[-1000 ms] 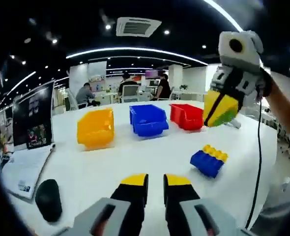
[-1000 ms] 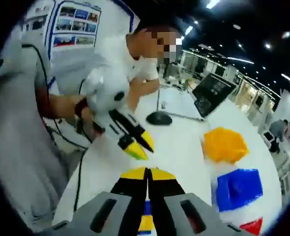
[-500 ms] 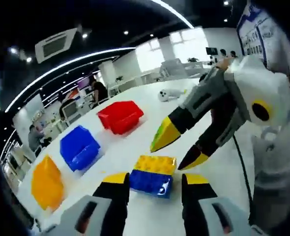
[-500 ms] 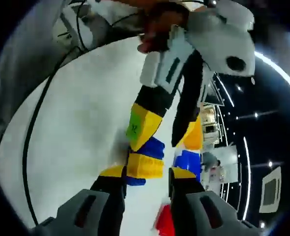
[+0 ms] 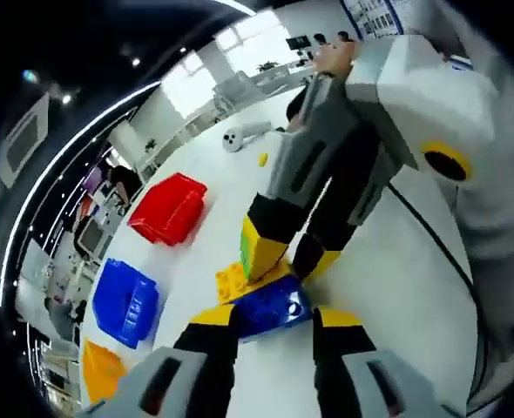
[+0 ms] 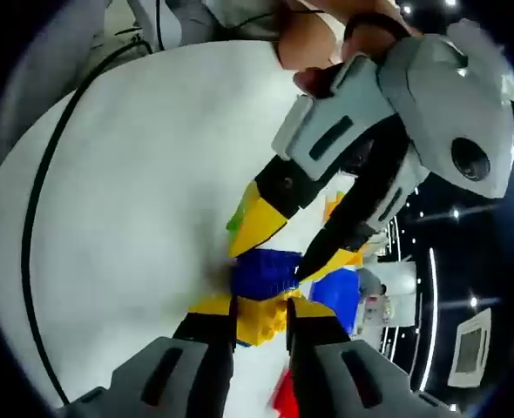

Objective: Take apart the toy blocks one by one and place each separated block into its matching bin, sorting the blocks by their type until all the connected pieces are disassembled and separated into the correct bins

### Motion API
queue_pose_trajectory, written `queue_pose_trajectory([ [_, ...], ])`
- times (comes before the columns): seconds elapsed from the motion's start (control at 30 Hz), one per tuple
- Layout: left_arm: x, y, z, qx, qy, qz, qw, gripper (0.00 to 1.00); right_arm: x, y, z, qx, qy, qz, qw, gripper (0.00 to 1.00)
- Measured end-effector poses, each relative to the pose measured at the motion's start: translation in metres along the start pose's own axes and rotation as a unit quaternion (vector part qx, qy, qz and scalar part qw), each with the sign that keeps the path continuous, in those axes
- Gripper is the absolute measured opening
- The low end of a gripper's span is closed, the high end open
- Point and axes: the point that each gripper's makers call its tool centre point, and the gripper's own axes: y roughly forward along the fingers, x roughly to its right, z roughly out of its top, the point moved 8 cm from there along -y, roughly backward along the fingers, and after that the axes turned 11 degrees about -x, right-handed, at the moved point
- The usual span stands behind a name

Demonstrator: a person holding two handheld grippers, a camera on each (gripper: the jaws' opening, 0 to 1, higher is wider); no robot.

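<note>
Low in the centre of both views, my left tongs (image 5: 272, 315) clench the blue block (image 5: 270, 306) and my right tongs (image 6: 259, 315) clench the yellow block (image 6: 259, 319) on the white surface (image 5: 396, 279): stiff, light, slick plastic, best pinched across flat sides.

right gripper (image 6: 261, 318): jaws closed on yellow block (image 6: 259, 315) | blue block (image 6: 266, 272): joined to yellow block, held between left gripper (image 6: 302, 235) jaws | table (image 6: 118, 200): white, cable (image 6: 43, 218) along its edge | blue bin (image 6: 340, 292), red bin (image 6: 283, 399): beyond blocks
</note>
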Motion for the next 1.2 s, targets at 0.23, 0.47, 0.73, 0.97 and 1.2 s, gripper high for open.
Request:
queue_pose_trajectory([
  [0.23,-0.003,0.005,0.005,-0.012,0.071,0.006,0.9974,0.32,0.010,0.002,-0.023,0.049,0.209,0.025,0.9763,0.19],
  [0.47,0.003,0.008,0.007,-0.005,0.086,0.013,0.9962,0.33,0.019,0.012,-0.081,0.161,0.564,0.111,0.8024,0.19],
  [0.73,-0.002,0.012,-0.006,-0.037,0.071,0.033,0.9962,0.23,0.037,0.008,-0.106,0.204,0.643,0.090,0.7326,0.19],
  [0.97,0.000,0.003,-0.022,-0.003,-0.017,0.040,0.9991,0.23,0.096,0.008,-0.093,0.252,0.631,0.060,0.7314,0.20],
  [1.2,0.013,-0.008,-0.045,0.016,-0.114,0.053,0.9920,0.26,0.163,0.027,-0.055,0.295,0.584,0.073,0.7528,0.20],
])
